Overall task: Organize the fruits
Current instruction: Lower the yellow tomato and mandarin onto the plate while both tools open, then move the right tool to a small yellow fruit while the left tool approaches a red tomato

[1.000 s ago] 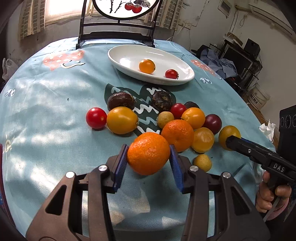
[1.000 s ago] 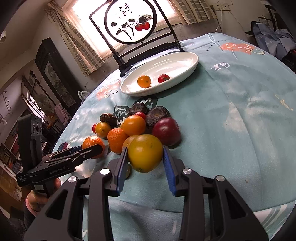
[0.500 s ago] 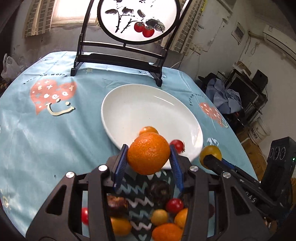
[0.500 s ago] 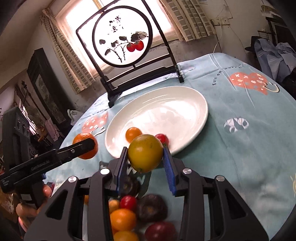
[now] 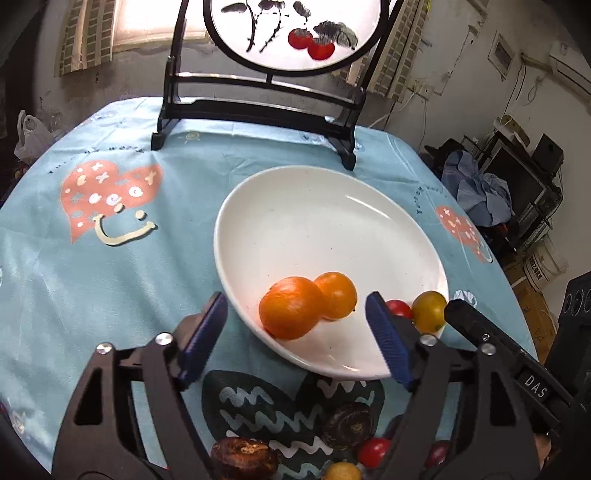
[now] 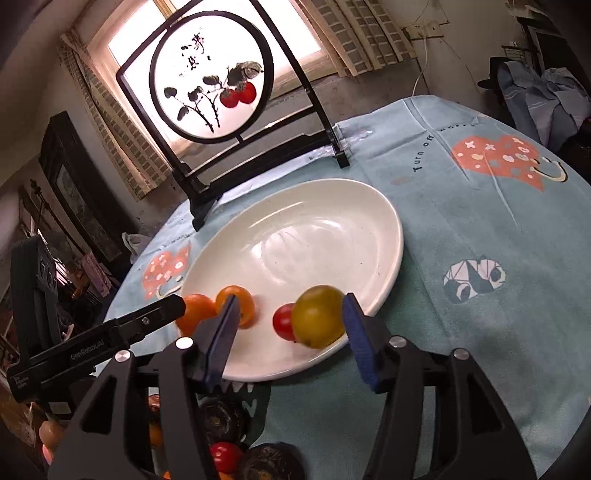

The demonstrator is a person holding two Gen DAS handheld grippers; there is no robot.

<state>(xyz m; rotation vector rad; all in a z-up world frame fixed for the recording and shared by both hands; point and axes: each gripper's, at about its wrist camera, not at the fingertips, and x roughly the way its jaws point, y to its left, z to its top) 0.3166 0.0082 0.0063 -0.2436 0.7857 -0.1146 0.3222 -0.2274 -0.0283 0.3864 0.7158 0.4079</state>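
A white oval plate [image 5: 325, 229] [image 6: 325, 229] lies on the blue tablecloth. My left gripper [image 5: 295, 339] is open over the plate's near rim; the orange [image 5: 291, 313] lies free between its jaws, against a smaller orange fruit [image 5: 337, 294]. My right gripper [image 6: 290, 338] is open too; the yellow-green fruit [image 6: 318, 316] sits in the plate by its right pad, next to a red cherry tomato [image 6: 283, 321]. The yellow-green fruit [image 5: 428, 311] and the tomato [image 5: 398, 308] also show in the left wrist view. Each gripper appears in the other's view.
A black stand with a round painted screen [image 5: 295, 33] stands behind the plate. Loose fruits lie near me below the grippers: dark wrinkled fruits [image 5: 351, 421], a red tomato [image 5: 373, 451] and a small yellow fruit [image 5: 341, 472]. Room clutter [image 5: 498, 192] lies past the table's right edge.
Both grippers carried their fruits from the pile to the plate and opened. The orange and the yellow-green fruit now rest in the plate, out of the jaws.
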